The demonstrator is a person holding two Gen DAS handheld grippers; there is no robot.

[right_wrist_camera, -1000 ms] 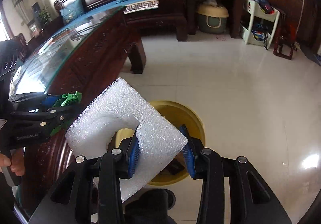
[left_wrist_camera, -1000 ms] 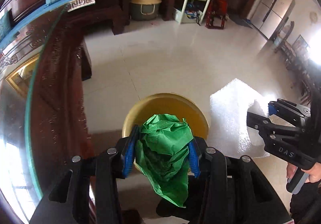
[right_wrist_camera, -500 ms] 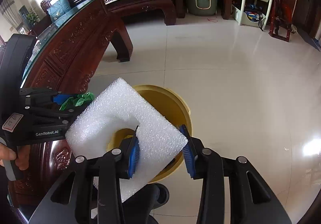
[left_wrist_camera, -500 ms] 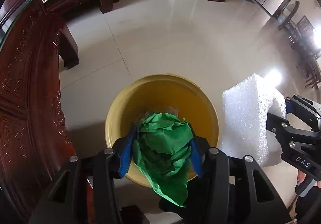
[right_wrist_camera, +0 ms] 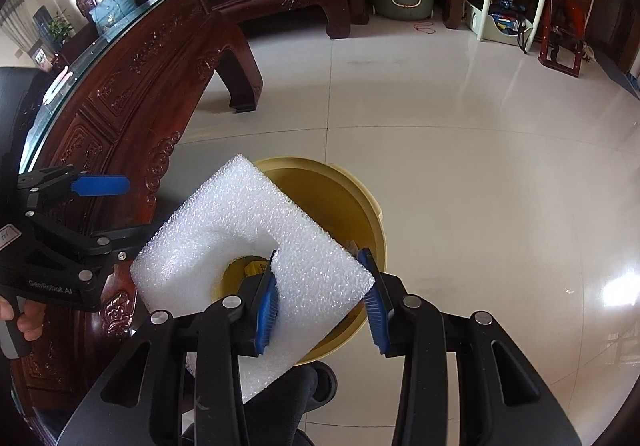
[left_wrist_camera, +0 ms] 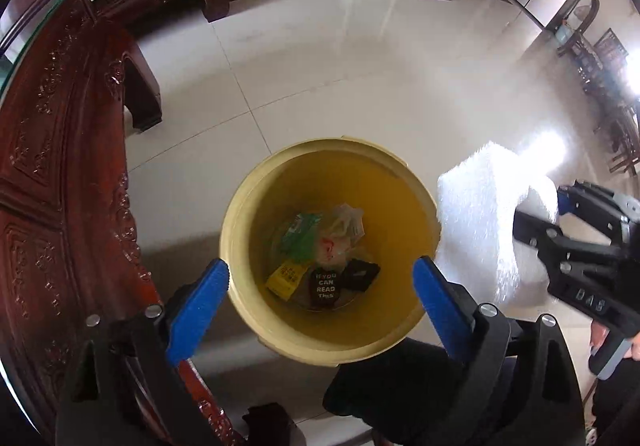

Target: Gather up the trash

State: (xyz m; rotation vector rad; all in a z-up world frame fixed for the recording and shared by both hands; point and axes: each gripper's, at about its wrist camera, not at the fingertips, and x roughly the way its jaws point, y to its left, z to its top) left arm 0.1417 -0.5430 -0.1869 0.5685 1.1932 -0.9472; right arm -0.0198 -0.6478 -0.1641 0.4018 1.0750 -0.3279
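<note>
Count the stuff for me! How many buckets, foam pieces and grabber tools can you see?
Yellow bucket: 1
White foam piece: 1, pinched in the right gripper
Grabber tools: 2, counting the left gripper, jaws wide with nothing between them
Total: 4

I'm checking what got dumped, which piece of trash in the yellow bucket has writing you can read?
The black packet at the bottom of the yellow plastic bucket, printed "IF YOU CAN READ THIS"; the yellow wrapper beside it shows no legible words.

Left tool [left_wrist_camera: 320, 282]: pointing steeply down, jaws just opened wide, nothing between them.
Right tool [right_wrist_camera: 322, 294]: pointing down, pads clamped.
</note>
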